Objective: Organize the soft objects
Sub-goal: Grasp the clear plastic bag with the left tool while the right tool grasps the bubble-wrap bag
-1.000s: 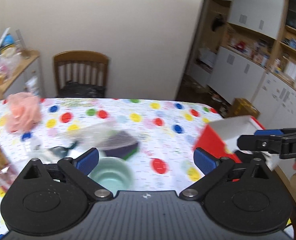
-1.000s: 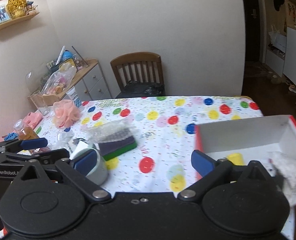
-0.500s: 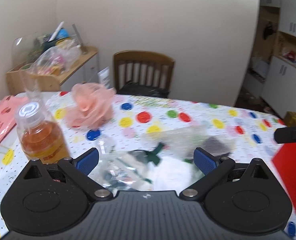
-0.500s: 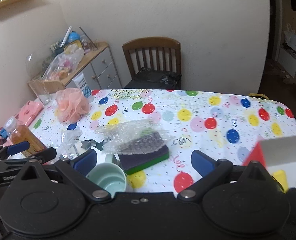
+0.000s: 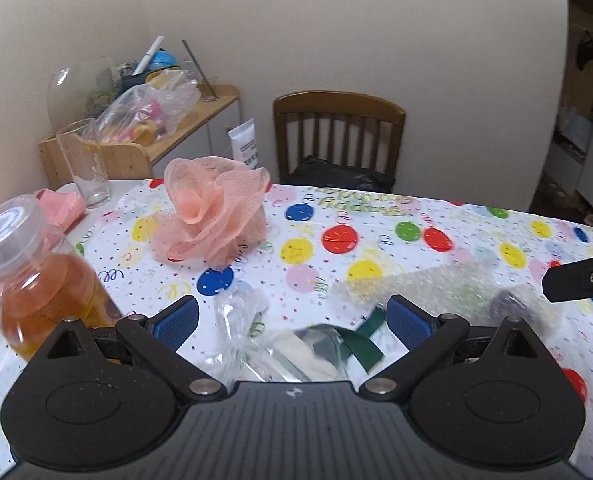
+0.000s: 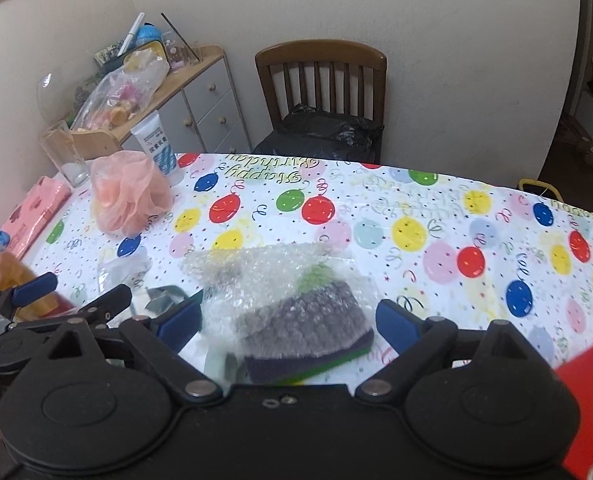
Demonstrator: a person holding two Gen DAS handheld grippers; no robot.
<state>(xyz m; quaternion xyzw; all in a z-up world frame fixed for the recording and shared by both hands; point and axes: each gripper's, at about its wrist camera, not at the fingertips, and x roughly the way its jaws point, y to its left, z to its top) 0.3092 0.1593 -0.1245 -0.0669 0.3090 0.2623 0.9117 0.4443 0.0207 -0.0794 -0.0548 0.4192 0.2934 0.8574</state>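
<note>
Your right gripper (image 6: 286, 322) sits low in its frame with its jaws closing in from wide, the sponge (image 6: 308, 330) under bubble wrap (image 6: 272, 270) lying between them but not yet pinched. Your left gripper (image 5: 292, 316) is open and empty, over a clear bag (image 5: 256, 332) at the bottom centre of its view. The pink pouf (image 5: 212, 210) rests on the table (image 5: 476, 232) at upper left, well apart from both.

The wrap looks slippery, so you may pinch only the film and leave the sponge behind. The bottle (image 5: 36, 280) at the left edge stands just beside your left gripper; a sideways sweep could tip it. The red box (image 6: 576, 400) is barely in view at lower right.
</note>
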